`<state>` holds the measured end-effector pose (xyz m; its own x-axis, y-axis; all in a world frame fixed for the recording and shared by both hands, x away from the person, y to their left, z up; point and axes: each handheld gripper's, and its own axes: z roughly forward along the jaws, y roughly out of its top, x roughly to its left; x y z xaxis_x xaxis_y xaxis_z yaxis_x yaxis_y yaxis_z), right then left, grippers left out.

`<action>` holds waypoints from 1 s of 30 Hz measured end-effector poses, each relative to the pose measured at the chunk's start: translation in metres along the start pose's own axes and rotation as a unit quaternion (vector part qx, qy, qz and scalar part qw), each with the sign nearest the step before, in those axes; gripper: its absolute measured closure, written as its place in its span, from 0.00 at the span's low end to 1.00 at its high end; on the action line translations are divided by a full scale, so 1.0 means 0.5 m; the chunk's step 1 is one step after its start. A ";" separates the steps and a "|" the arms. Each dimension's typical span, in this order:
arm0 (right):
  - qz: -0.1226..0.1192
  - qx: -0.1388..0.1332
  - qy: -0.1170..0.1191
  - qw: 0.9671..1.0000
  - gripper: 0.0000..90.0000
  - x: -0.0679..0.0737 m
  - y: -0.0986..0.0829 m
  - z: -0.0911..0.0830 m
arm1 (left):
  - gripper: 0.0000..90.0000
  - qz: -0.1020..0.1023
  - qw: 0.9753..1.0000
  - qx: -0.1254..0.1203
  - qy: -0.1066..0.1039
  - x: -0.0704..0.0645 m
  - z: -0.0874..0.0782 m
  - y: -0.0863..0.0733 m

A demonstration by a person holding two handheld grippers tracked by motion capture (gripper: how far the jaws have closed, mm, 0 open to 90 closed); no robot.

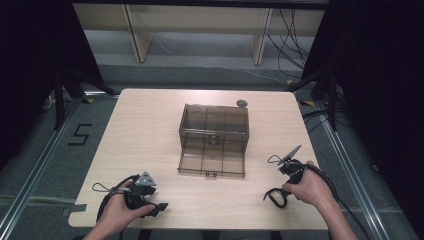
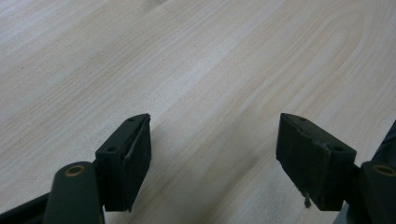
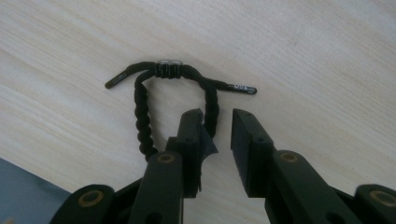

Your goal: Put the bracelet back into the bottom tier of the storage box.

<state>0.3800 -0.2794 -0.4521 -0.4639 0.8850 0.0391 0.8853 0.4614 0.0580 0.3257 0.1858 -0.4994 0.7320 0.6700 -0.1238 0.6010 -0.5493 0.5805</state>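
One cord loop (image 3: 173, 93) — lower end behind jaws.

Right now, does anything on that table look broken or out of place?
The pad on one of the right gripper's fingers looks torn, with a loose flap sticking out at its edge. The clear box stands with its front panel folded down flat on the table. Otherwise nothing is spilled.

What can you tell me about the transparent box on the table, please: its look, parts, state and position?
The box is smoky brown see-through plastic, with thin walls dividing it into small compartments. It stands open near the middle of the wooden table: one half rises upright at the back, the other lies flat toward the person. A small latch sits at the front edge, another where the halves meet. Neither tool touches it; a small dark round object lies behind it.
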 end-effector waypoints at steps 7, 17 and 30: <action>0.000 0.005 -0.002 1.000 0.82 -0.002 0.009 0.009 | 0.30 0.000 1.000 0.004 -0.005 0.000 -0.002 0.000; -0.005 0.011 -0.003 1.000 0.88 -0.003 0.015 0.025 | 0.30 -0.002 1.000 0.001 -0.005 -0.001 -0.001 0.000; 0.008 0.006 -0.005 1.000 0.94 -0.006 0.016 0.020 | 0.30 0.002 1.000 -0.001 -0.002 -0.001 -0.001 0.001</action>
<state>0.3886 -0.2776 -0.4618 -0.4485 0.8932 0.0308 0.8934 0.4471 0.0445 0.3254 0.1854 -0.4988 0.7354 0.6659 -0.1252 0.5976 -0.5503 0.5831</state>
